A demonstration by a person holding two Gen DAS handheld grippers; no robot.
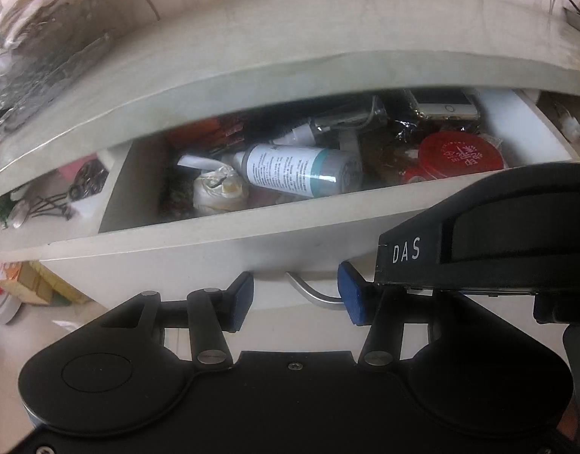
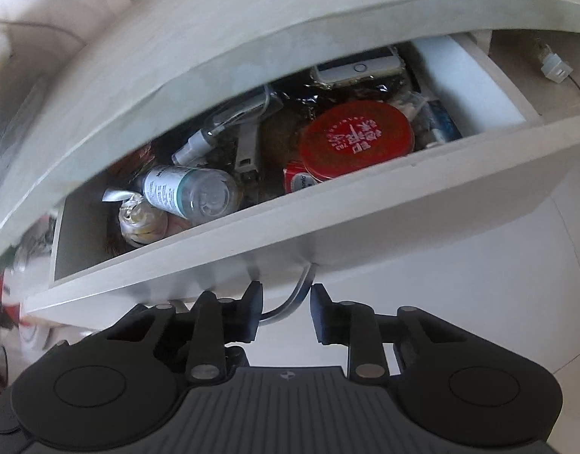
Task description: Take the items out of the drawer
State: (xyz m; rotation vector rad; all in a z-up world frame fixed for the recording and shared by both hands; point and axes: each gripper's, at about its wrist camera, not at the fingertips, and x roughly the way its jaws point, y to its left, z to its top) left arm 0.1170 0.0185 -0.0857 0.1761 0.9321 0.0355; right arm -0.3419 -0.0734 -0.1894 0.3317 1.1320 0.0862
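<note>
The white drawer (image 1: 214, 242) stands pulled out under the tabletop. Inside lie a white bottle with a teal band (image 1: 301, 170) (image 2: 188, 193), a red round tin (image 1: 460, 155) (image 2: 358, 140), a phone (image 1: 447, 108) (image 2: 360, 68), a small spray bottle (image 2: 193, 147) and a wrapped round lump (image 1: 220, 189). My left gripper (image 1: 295, 300) hangs open in front of the drawer face, with the bent metal handle (image 1: 312, 293) between its blue pads. My right gripper (image 2: 286, 314) is also open, its black fingers on either side of the handle (image 2: 290, 302) without pressing it.
The pale tabletop (image 1: 290, 38) overhangs the back half of the drawer. A crinkled plastic bag (image 1: 36, 38) sits on its left end. Left of the drawer, a shelf holds hair ties (image 1: 63, 189); boxes (image 1: 29, 283) lie below. A white plug (image 2: 554, 70) hangs at the right.
</note>
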